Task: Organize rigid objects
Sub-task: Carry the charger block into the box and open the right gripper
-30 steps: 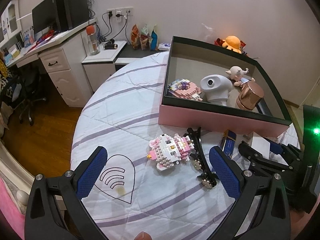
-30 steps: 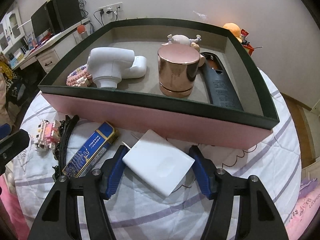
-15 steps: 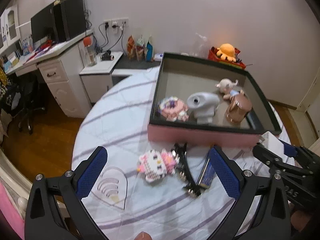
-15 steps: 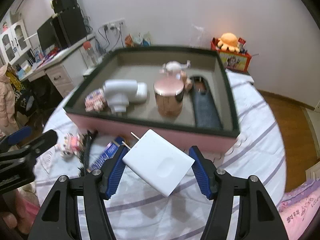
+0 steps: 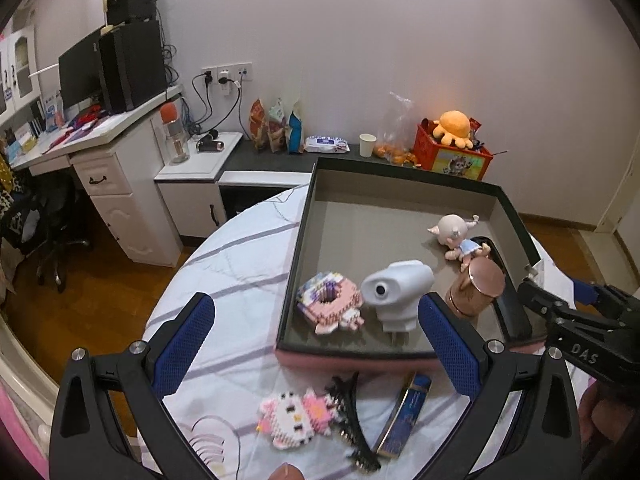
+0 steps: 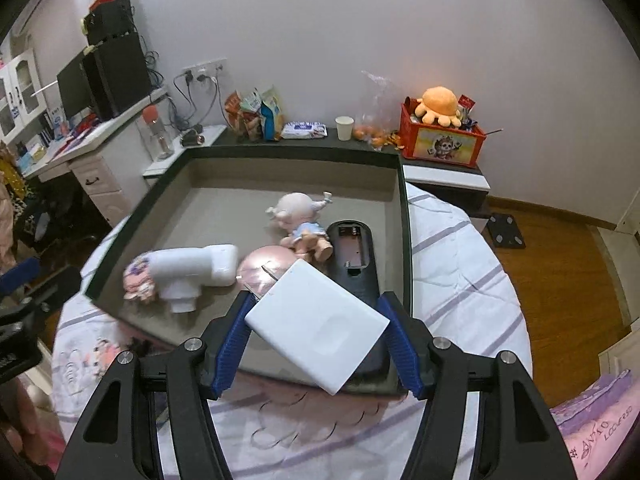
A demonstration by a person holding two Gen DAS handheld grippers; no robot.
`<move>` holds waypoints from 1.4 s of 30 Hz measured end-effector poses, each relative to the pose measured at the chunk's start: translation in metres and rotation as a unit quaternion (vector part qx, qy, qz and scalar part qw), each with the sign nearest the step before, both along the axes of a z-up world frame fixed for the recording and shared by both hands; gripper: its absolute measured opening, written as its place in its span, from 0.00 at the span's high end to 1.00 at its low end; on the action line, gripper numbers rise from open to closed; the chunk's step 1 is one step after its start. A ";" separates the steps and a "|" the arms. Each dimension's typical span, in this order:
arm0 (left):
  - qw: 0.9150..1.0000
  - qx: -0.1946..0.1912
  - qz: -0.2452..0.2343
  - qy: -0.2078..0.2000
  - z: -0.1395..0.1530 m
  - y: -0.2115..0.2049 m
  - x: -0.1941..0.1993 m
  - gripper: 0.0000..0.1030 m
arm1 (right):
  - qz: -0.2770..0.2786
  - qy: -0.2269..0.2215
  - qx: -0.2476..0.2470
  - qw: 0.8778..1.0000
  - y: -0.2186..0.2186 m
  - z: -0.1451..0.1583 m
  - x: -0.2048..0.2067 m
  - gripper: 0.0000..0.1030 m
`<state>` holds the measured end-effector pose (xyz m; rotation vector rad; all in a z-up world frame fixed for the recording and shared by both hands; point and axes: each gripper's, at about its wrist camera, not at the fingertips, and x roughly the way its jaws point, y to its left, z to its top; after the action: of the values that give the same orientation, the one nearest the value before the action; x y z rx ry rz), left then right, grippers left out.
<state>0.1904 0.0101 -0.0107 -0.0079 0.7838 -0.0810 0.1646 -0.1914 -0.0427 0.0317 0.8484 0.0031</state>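
My right gripper (image 6: 316, 312) is shut on a flat white block (image 6: 316, 328), held tilted in the air over the near right corner of the dark-rimmed tray (image 6: 288, 156). Under it in the tray lie a black remote (image 6: 354, 248) and a copper jar (image 6: 264, 264); a doll (image 6: 300, 220), a white device (image 6: 192, 270) and a pink brick toy (image 6: 136, 276) lie further left. My left gripper (image 5: 315, 300) hangs open and empty above the table in front of the tray (image 5: 400, 168). Below it lie a pink brick cat (image 5: 294, 416), a black hair clip (image 5: 352, 420) and a blue box (image 5: 406, 412).
The round table has a striped cloth (image 5: 240, 256) and drops off to wooden floor on the left and right. Behind the tray stand a low cabinet with snack bags (image 5: 276, 124), a paper cup (image 5: 367, 145) and a red box with an orange plush (image 6: 440, 132). A desk with a monitor (image 5: 80, 76) is far left.
Both grippers rose and drew back from the table. The right one lifted the white block off the cloth and carried it over the tray's near edge. The left stayed open.
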 end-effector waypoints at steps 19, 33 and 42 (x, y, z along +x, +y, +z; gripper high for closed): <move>1.000 0.000 -0.009 0.017 -0.016 -0.016 0.028 0.00 | -0.007 0.009 0.008 1.000 -0.016 -0.024 0.020 0.31; 1.000 0.000 -0.009 0.000 0.001 -0.013 -0.004 0.00 | -0.007 -0.015 0.022 1.000 -0.007 -0.004 -0.009 0.14; 1.000 0.004 -0.011 -0.007 0.011 -0.010 -0.031 0.00 | -0.011 -0.032 0.033 0.999 -0.006 0.007 -0.039 0.00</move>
<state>0.1594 -0.0003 0.0007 0.0078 0.7707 -0.0985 0.1259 -0.1975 -0.0357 0.1015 0.7831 0.0121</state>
